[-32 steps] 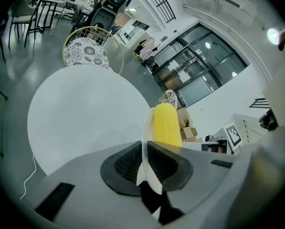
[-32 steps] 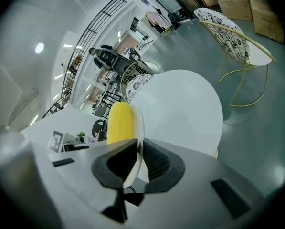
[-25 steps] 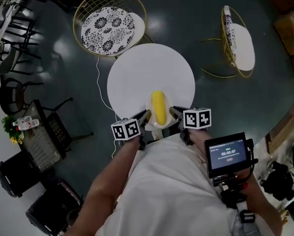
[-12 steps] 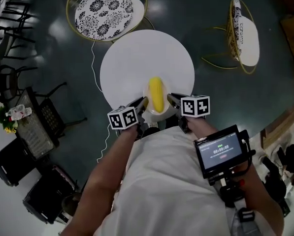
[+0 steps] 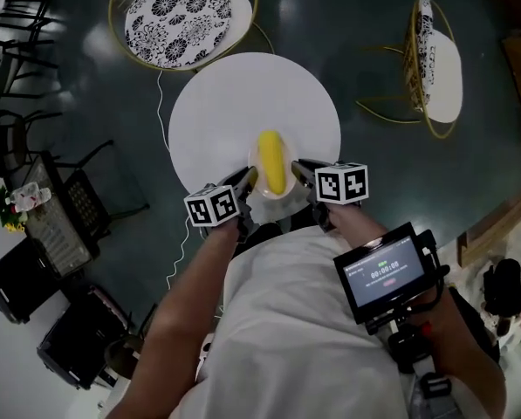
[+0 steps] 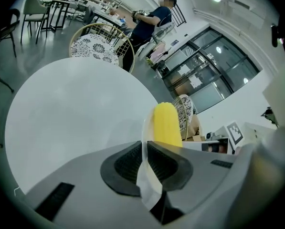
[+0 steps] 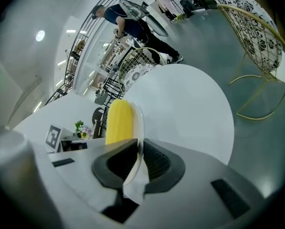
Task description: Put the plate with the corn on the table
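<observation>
The left gripper (image 5: 247, 180) and right gripper (image 5: 302, 168) each have their jaws closed on opposite rims of the plate (image 5: 274, 195). The plate carries the corn cob (image 5: 271, 161) and sits over the near edge of the round white table (image 5: 234, 103).

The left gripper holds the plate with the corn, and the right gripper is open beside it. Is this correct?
No. The right gripper is shut on the rim of the plate too, as the right gripper view shows. The left gripper does hold it.
</observation>
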Demonstrator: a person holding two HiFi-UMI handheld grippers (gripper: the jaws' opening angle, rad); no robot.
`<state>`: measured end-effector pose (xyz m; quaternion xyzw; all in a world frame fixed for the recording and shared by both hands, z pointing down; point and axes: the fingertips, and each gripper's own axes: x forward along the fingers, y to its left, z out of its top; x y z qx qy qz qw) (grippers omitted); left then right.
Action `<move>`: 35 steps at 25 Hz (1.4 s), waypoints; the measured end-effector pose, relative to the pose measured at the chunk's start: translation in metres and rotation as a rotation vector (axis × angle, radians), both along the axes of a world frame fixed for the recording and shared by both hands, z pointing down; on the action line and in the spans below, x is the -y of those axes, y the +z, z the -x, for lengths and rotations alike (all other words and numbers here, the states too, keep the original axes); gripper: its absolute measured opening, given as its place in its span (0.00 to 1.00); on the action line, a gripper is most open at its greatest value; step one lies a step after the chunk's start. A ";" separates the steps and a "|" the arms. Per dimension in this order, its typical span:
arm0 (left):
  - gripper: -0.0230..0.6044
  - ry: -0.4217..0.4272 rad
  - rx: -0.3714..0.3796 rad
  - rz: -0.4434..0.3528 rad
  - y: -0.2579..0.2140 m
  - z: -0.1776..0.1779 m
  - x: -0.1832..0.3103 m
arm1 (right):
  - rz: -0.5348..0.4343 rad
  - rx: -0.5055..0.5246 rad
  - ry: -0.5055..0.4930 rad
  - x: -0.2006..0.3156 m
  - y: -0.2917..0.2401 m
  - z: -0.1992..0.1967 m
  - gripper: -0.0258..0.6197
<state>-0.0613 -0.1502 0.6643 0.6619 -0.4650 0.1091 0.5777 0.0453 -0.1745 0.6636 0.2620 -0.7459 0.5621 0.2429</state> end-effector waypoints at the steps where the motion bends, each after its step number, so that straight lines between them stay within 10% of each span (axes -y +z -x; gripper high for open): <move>1: 0.10 -0.007 0.001 0.005 0.005 -0.003 0.008 | 0.002 0.002 -0.007 0.009 0.005 -0.003 0.11; 35: 0.10 -0.254 0.061 0.032 0.052 0.074 0.060 | -0.052 -0.018 -0.224 0.084 0.054 0.086 0.11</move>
